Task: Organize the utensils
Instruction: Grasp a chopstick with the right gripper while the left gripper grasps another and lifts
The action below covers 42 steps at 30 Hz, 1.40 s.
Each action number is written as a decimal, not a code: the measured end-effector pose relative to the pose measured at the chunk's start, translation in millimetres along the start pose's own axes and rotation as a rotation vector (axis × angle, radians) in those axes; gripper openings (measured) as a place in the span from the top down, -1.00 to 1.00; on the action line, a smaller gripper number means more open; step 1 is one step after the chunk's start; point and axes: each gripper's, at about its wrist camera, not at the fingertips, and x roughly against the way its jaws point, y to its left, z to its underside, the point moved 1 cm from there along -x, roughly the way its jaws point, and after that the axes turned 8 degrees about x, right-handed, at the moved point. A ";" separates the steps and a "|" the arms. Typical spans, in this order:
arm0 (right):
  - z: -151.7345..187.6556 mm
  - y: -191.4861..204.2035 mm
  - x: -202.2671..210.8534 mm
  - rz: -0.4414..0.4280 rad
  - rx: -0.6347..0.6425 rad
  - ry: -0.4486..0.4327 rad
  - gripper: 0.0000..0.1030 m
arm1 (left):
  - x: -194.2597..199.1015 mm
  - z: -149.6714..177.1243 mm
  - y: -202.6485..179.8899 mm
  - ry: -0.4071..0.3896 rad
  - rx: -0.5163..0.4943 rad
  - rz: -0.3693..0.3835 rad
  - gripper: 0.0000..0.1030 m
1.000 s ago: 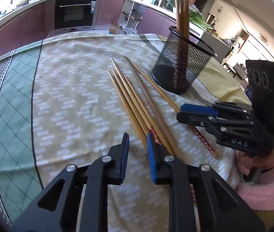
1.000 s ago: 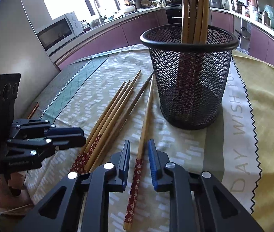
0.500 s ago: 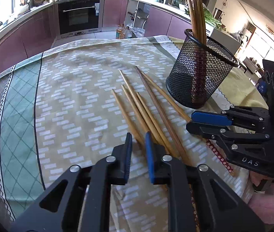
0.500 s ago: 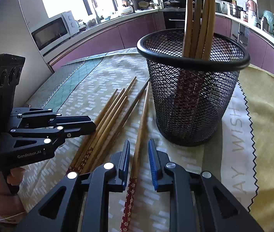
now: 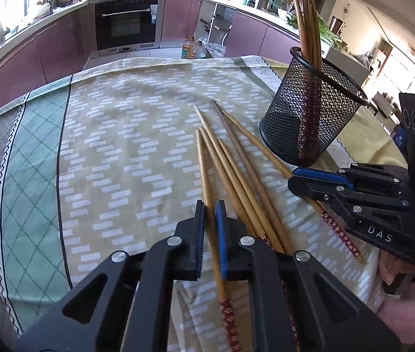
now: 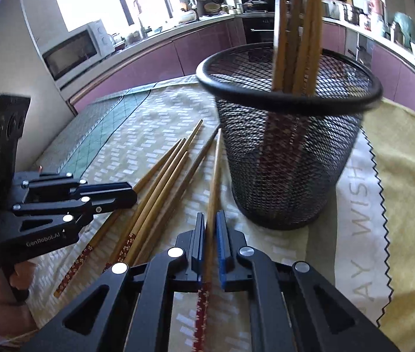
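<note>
One chopstick (image 5: 207, 193) is clamped by the left gripper (image 5: 210, 214) at lower centre. Another chopstick (image 6: 214, 182) is clamped by the right gripper (image 6: 211, 226); both jaws have just been closing. The mesh holder (image 6: 283, 158) stands upper right.

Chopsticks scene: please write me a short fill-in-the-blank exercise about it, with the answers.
1. Each gripper, left and right, is shut on one ____.
2. The cup is made of black ____.
3. The chopsticks in the cup stand with their patterned ends pointing ____.
4. The loose chopsticks lie on the ____.

Answers: chopstick; mesh; down; tablecloth

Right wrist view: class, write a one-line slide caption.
Right gripper shut on one chopstick beside the mesh cup.
</note>
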 end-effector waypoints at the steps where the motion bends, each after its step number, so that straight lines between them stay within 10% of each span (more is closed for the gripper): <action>1: 0.6 -0.8 1.7 -0.003 -0.005 -0.005 0.89 | 1.8 1.1 0.8 -0.004 0.007 0.001 0.85; 10: 1.8 10.7 16.6 -0.073 0.052 -0.024 0.89 | 16.8 9.3 -2.9 -0.002 0.012 0.101 0.85; 28: -11.0 17.2 -12.9 -0.070 0.087 0.041 0.84 | -5.4 1.0 -8.4 0.053 -0.046 0.068 0.83; 42: -19.2 7.1 51.8 -0.081 0.096 -0.142 0.89 | 52.2 -13.5 -20.5 -0.085 -0.052 0.182 0.86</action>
